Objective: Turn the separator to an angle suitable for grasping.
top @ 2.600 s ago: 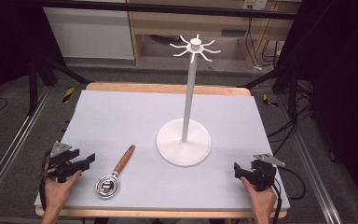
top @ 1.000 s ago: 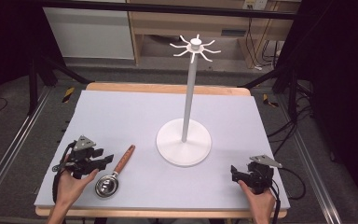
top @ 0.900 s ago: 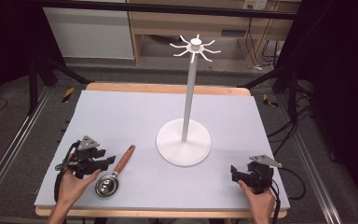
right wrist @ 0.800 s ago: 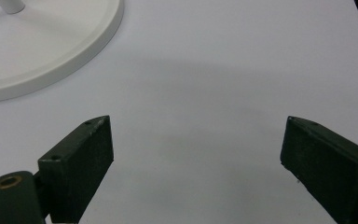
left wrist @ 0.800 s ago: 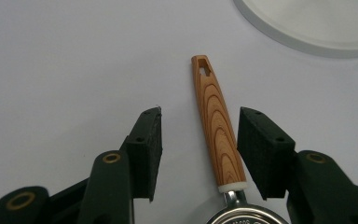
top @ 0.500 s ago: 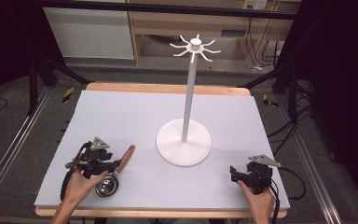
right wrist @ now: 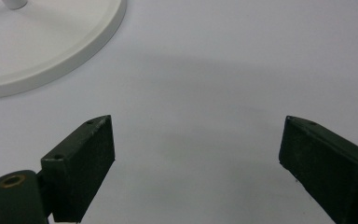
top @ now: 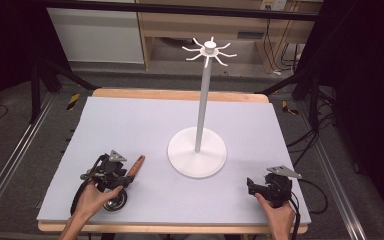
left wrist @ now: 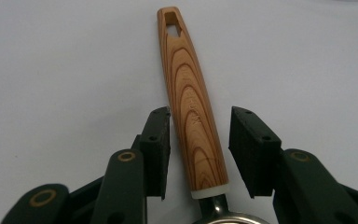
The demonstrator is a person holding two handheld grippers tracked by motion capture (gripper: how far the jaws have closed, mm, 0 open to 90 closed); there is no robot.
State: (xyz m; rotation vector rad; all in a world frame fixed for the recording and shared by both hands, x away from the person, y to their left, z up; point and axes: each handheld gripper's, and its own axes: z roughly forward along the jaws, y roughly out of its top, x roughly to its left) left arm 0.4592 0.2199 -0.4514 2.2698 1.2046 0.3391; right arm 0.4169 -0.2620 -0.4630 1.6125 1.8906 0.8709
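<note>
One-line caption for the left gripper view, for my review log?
Open left hand-held gripper straddling the wooden handle of a metal strainer lying on the grey table, jaws not yet closed.

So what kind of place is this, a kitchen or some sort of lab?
Most likely a lab or recording workspace, not a kitchen: the grey-topped table stands between dark metal rails, loose cables trail over the floor, and plain wooden shelving sits behind.

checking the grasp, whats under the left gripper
The wooden handle lies between the left gripper's open jaws on the grey mat. The utensil's metal end is mostly covered by the hand.
</note>
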